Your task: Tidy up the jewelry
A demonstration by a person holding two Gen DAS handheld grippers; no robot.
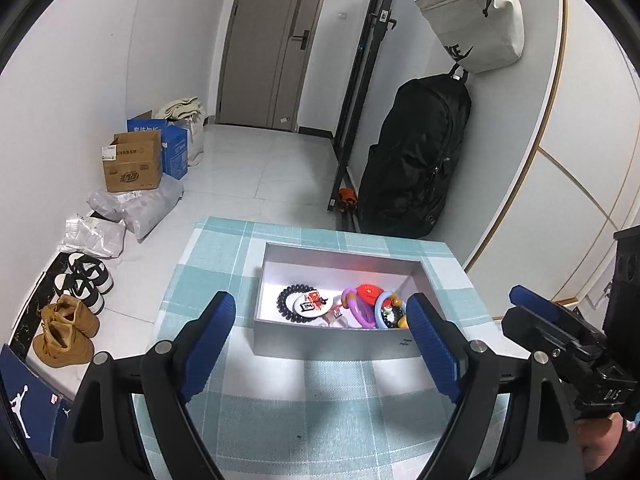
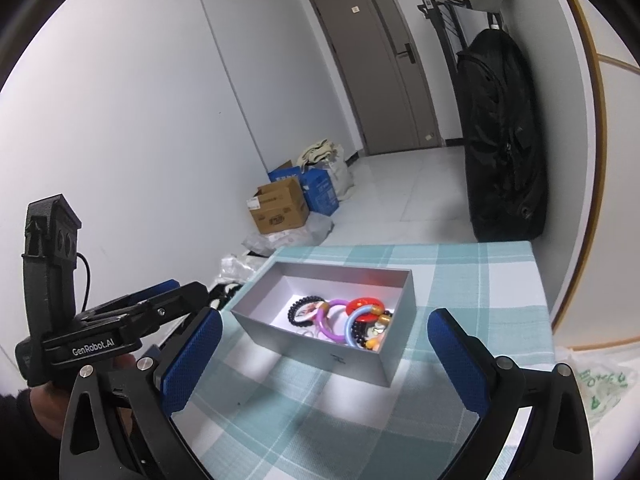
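Both the left tool (image 1: 320,344) and right tool (image 2: 326,354) gape wide and empty short of the grey jewelry box (image 2: 340,356), which sits mid-worktop (image 2: 480,280), clear of every edge.

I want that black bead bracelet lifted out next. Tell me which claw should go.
Probably left. The black bead bracelet lies at the box's left end, nearer the open left claw; the right claw is open too.

Open grey box (image 1: 328,344) sits on the checked cloth; black bead bracelet (image 1: 289,305), purple ring (image 1: 354,312), red piece (image 1: 367,293) inside.
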